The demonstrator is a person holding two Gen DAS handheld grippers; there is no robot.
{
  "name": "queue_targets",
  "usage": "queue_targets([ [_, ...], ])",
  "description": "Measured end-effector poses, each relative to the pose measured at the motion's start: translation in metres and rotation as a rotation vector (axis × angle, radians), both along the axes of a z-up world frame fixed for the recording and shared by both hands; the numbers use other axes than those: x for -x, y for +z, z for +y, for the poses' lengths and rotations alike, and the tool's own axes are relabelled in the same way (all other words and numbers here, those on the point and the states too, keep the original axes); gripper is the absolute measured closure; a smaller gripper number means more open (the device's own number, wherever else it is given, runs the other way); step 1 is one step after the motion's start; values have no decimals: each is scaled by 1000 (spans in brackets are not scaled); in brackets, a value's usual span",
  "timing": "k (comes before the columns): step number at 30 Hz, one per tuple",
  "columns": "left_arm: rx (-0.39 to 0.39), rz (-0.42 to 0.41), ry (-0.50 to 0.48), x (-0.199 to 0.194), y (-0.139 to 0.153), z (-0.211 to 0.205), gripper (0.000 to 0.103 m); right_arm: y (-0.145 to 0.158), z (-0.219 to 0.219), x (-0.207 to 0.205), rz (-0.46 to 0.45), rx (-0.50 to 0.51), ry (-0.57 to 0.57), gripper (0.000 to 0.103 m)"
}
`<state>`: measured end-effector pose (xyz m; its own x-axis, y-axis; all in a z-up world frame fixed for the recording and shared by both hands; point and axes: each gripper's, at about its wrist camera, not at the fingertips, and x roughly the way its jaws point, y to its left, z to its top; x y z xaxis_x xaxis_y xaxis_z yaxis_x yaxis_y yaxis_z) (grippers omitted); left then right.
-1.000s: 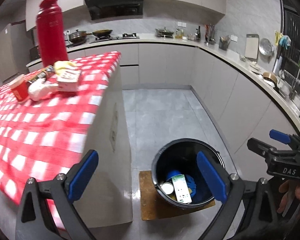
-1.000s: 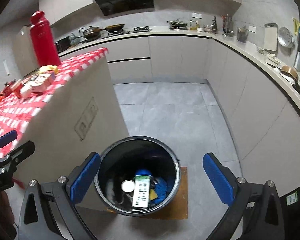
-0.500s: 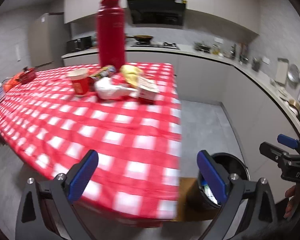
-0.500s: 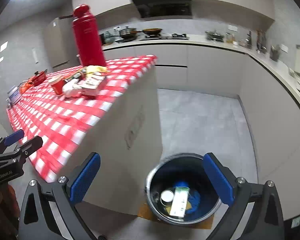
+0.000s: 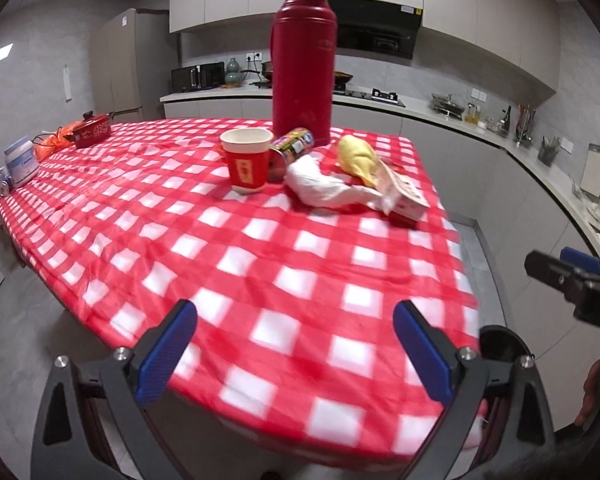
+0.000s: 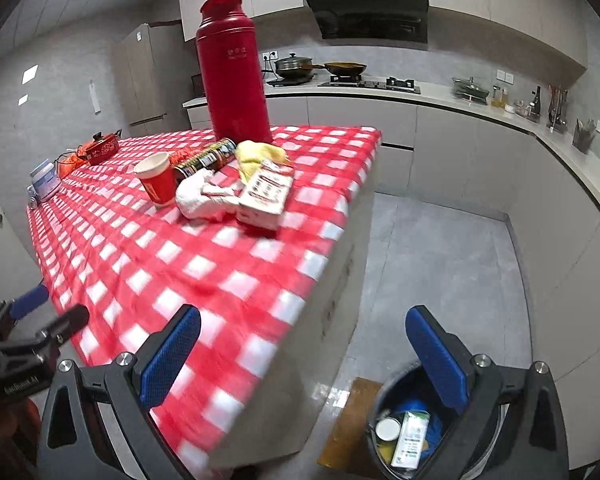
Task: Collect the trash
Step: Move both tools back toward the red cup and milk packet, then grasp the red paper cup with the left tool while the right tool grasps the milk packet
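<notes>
So the worktop point(image 5: 260, 264) with its red-and-white checked cloth took up most of both views. Down on the floor off its right end sat the black trash bin point(image 6: 384, 408), already holding a white carton point(image 6: 410, 442), a round white lid and something blue.

At the far end of the worktop stood a tall red thermos point(image 5: 303, 64), and the trash was bunched up right in front of it: a crumpled white paper wad point(image 5: 320, 186) touching a flat printed box point(image 5: 406, 198), a yellow wrapper point(image 5: 356, 158) just behind those, a red paper cup point(image 5: 247, 164) standing upright, and a printed can point(image 5: 292, 148) lying on its side between the cup and the thermos.

Both tongs were spread wide with nothing between the blue pads. The left tongs point(image 5: 296, 344) hung over the near edge of the worktop, well short of the pile. The right tongs point(image 6: 304, 354) hovered off the worktop's corner, partly above the bin.
</notes>
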<state>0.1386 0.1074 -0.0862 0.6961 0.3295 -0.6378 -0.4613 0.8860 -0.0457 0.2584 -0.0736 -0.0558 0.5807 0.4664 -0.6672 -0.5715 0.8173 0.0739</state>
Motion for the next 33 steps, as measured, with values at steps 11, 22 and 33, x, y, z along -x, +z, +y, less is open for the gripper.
queue_targets([
  [11, 21, 7, -27, -47, 0, 84, 5, 1, 82, -46, 10, 14, -63, 0],
  [22, 57, 44, -73, -106, -16, 127, 13, -17, 124, -93, 68, 51, -121, 13],
  [33, 60, 62, -111, -148, -22, 150, 13, -44, 145, -137, 137, 91, -148, 20],
])
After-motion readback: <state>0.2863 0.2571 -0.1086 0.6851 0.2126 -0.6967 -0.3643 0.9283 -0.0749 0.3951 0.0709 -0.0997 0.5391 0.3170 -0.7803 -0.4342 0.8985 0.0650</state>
